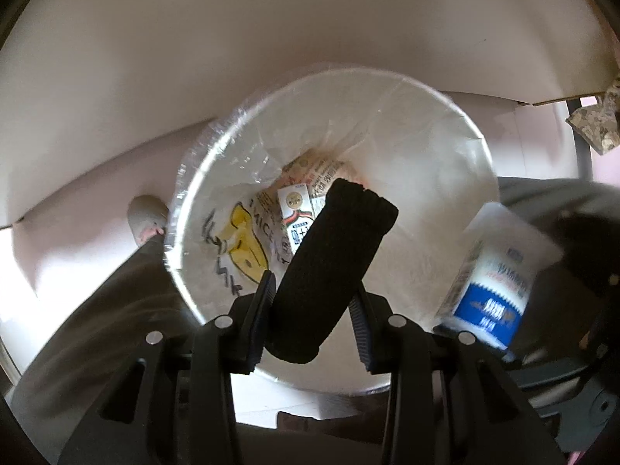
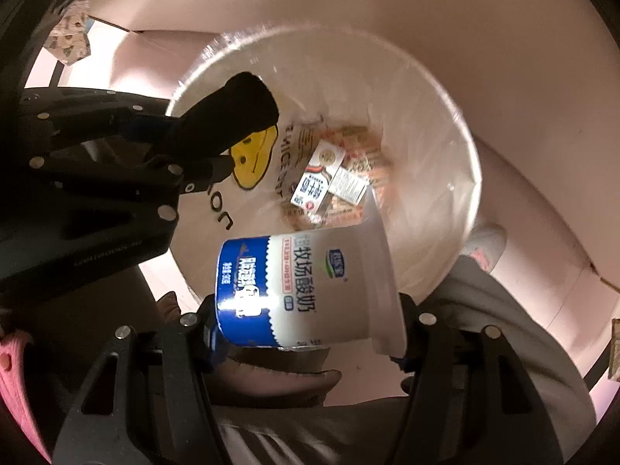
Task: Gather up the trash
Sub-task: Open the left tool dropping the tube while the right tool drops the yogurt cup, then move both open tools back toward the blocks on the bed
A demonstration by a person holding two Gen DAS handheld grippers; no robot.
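The left gripper [image 1: 310, 310] is clamped on a black fabric roll [image 1: 333, 267], held over the white bin [image 1: 457, 147]. The right gripper [image 2: 306, 333] is clamped on a blue-and-white yogurt cup [image 2: 310, 286] lying sideways above the bin's near rim. Milk cartons [image 2: 314, 186] and wrappers lie deep inside its clear liner.

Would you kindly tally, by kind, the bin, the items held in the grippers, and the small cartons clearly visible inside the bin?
Trash bin: 1
Black roll: 1
Yogurt cup: 1
Small cartons: 2
Total: 5
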